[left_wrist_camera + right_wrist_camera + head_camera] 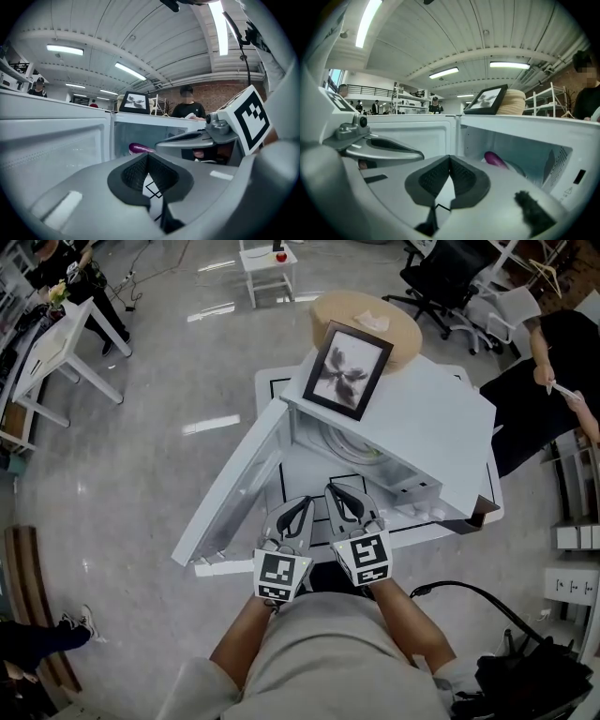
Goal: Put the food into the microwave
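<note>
With left tongs [148, 157] and right tongs [450, 159] both closed and empty, the purple food [495, 160] inside the microwave [525, 140] looks light, smooth, best pinched mid-body.

Glossy grey floor [141, 446], white desk [52, 343], office chair [445, 273]

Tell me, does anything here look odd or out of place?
A framed picture stands propped on top of the microwave, an unusual spot. The microwave sits turned at an angle on its white table, door wide open, purple food inside. Nothing looks spilled or damaged.
</note>
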